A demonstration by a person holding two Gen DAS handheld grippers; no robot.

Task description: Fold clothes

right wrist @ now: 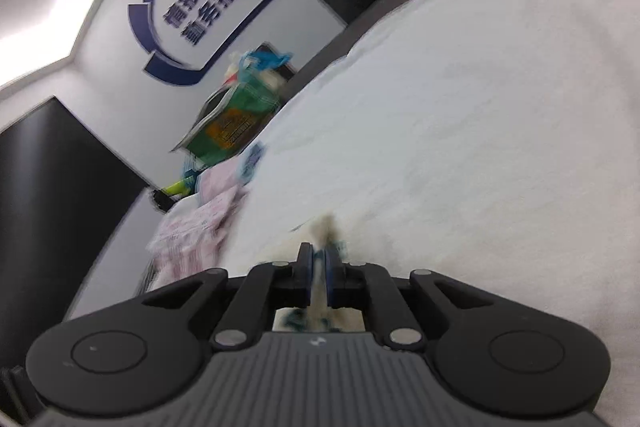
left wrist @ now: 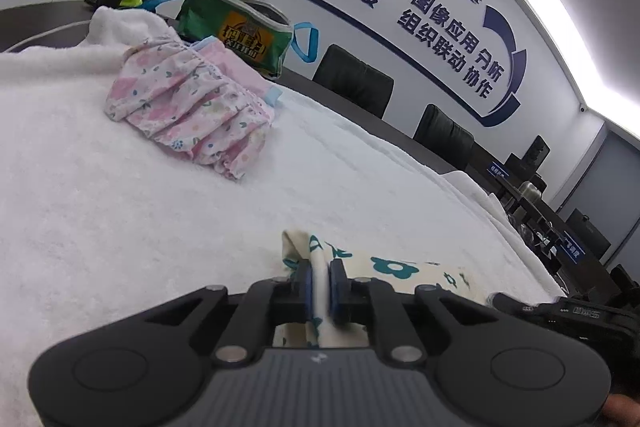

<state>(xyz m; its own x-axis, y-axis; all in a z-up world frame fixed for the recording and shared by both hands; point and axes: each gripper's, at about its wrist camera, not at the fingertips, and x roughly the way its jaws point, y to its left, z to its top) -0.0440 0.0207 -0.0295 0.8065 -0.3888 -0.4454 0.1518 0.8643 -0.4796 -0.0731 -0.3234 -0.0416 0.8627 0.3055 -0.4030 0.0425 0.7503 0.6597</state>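
Tongs, L [left wrist: 320, 281] & R [right wrist: 319, 267], both pinch cream garment [left wrist: 400, 269]; pink clothes [left wrist: 192, 107], green bag [left wrist: 236, 27] beyond.

Fluffy white terry cover [left wrist: 120, 227], thin printed cotton garment [left wrist: 396, 269], matt black plastic tool [left wrist: 320, 287]

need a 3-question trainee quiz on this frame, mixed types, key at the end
1. True or false: the left tool is open and holds nothing.
2. Multiple choice: the pink floral garment lies on
A. a bare dark tabletop
B. the white towel
C. a black chair
3. Fill in: beyond the pink garment stands a ____ bag with blue handles.

Key
1. False. It is shut on the cream cloth with teal flowers; the right tool also pinches cloth, though that view is blurred.
2. B
3. green
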